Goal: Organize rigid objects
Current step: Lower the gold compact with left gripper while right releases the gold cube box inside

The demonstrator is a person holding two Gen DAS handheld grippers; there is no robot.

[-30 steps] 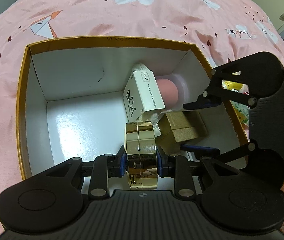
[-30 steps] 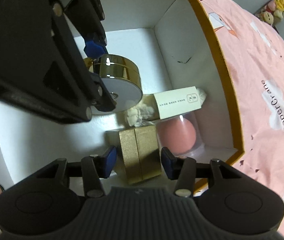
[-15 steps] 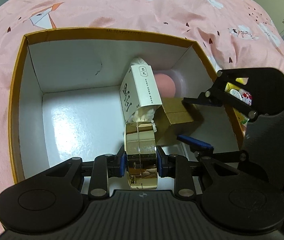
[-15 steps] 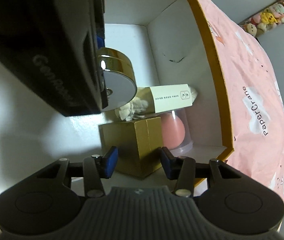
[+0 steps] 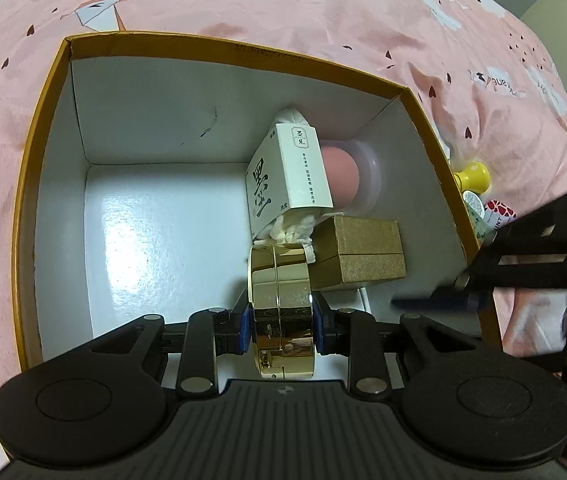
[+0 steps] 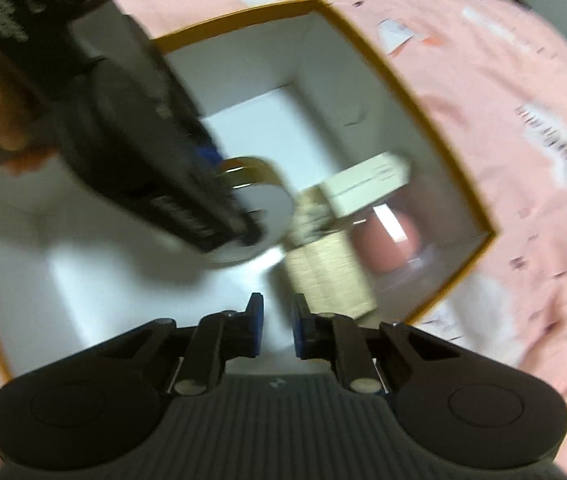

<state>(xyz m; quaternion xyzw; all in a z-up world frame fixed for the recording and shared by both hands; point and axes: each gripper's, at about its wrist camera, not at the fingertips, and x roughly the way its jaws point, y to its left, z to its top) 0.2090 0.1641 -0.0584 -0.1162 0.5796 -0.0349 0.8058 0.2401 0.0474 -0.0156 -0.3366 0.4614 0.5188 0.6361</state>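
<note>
The round gold case (image 5: 281,304) stands on its edge inside the open cardboard box (image 5: 27,184), near the front, and the left tool (image 5: 282,322) is pinching it from both sides with its blue pads (image 5: 246,326). Just behind the case lies a small brown box (image 5: 359,254), and a white carton (image 5: 289,176) with black letters leans over a piece of white cloth (image 5: 293,228). A pink egg-shaped sponge (image 5: 339,172) in a clear cover sits in the far right corner of the cardboard box. The right tool (image 6: 276,322) is above the front of the cardboard box; its jaws are closing, nearly pressed together, and nothing is between them. The cardboard box rests on a bed with a pink bedcover (image 5: 363,28). Some small things lie on the bedcover beside the box's right wall, among them a yellow one (image 5: 471,176).
</note>
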